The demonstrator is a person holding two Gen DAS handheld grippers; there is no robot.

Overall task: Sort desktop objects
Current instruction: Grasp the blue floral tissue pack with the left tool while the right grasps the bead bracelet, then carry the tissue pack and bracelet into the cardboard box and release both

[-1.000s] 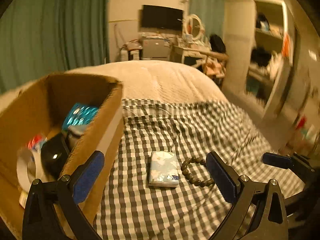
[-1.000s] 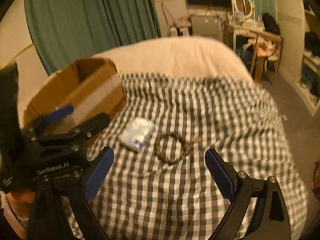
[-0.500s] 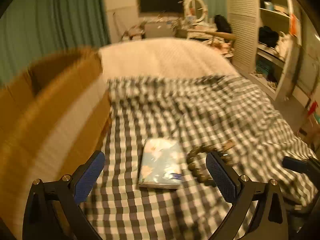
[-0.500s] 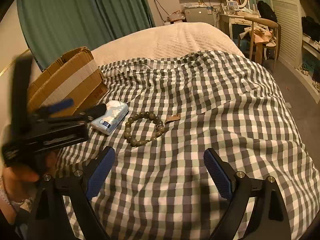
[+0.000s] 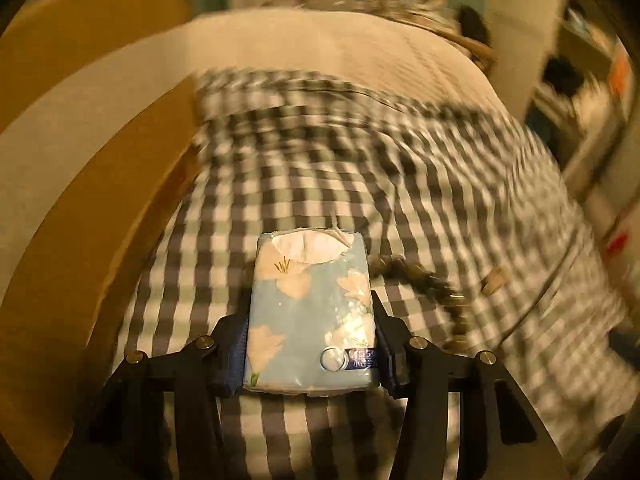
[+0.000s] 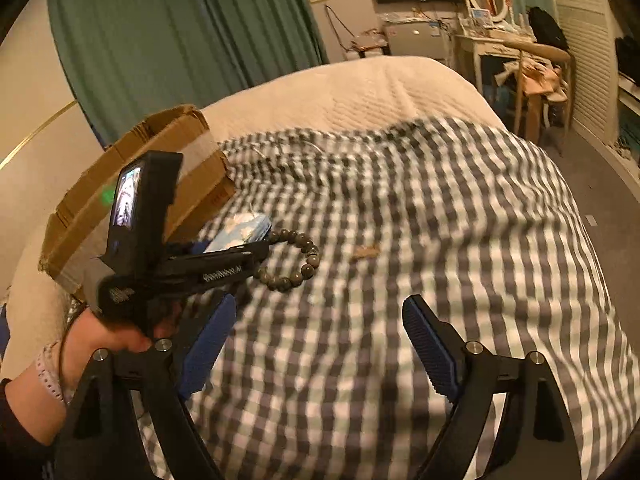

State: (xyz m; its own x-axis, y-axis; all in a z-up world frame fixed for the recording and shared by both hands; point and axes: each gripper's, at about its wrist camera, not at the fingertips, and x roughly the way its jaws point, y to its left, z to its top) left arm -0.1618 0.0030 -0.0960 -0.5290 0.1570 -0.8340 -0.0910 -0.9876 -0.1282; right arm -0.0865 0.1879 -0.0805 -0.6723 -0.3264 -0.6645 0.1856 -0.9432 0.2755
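A light-blue floral tissue pack [image 5: 310, 312] sits between my left gripper's [image 5: 310, 344] fingers, which press against both its long sides. In the right wrist view that left gripper [image 6: 248, 246] lies low over the checked blanket [image 6: 440, 208], with the tissue pack [image 6: 244, 230] at its tip. A dark bead bracelet [image 6: 298, 260] rests just right of the pack; it shows blurred in the left wrist view [image 5: 424, 276]. My right gripper [image 6: 320, 344] hovers open above the blanket, nearer than the bracelet, holding nothing.
An open cardboard box [image 6: 132, 168] stands on the bed's left side, close beside the pack, and fills the left of the left wrist view [image 5: 80, 184]. A small brown tag [image 6: 366, 252] lies right of the bracelet. A hand [image 6: 100, 344] grips the left tool. A wooden chair [image 6: 536, 76] stands beyond the bed.
My left gripper dropped down and forward to the tissue pack and closed on it. The right gripper stayed open and shifted a little closer to the blanket.
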